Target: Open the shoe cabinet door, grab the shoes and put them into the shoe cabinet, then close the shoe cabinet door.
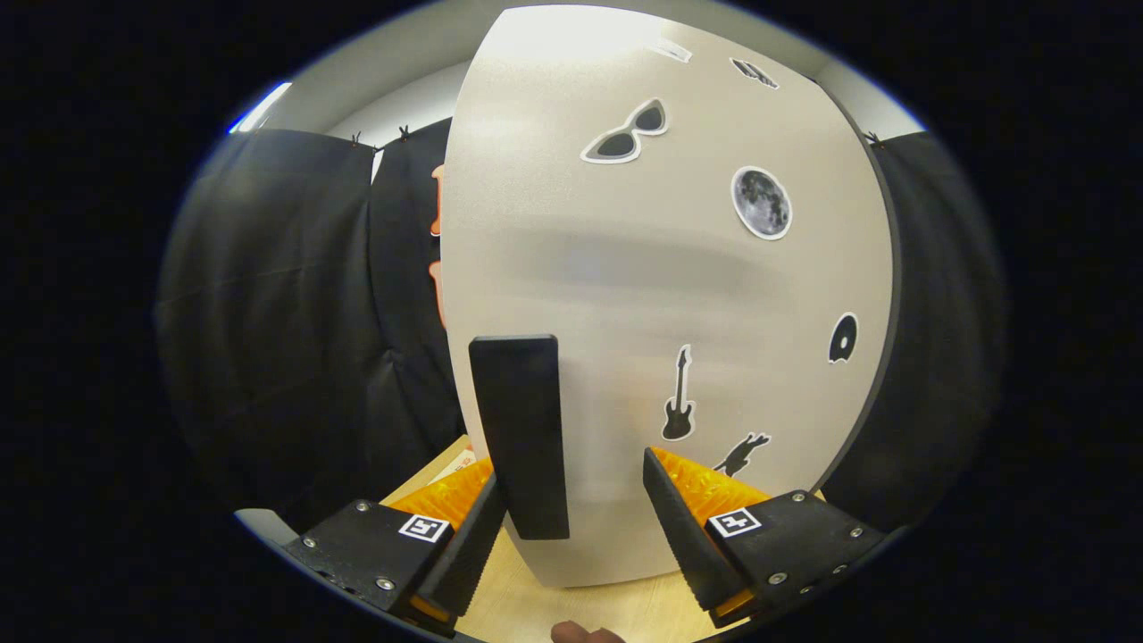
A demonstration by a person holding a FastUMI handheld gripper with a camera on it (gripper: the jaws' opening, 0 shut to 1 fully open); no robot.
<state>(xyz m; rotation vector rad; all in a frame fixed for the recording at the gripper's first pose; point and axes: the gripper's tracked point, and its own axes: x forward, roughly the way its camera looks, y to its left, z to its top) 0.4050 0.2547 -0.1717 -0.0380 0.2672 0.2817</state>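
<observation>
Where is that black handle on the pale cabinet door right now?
The black upright handle sits near the left edge of the pale sticker-covered cabinet door, between the open gripper's fingers and close against the left one.

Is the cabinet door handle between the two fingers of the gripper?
Yes, the dark handle on the cabinet door stands between the open gripper's fingers.

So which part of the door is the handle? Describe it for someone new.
The pale cabinet door stands just ahead of the open claw. Near its lower left edge is the handle, a dark upright bar between the fingers, nearer the left. It juts out, unlike the flat stickers.
</observation>
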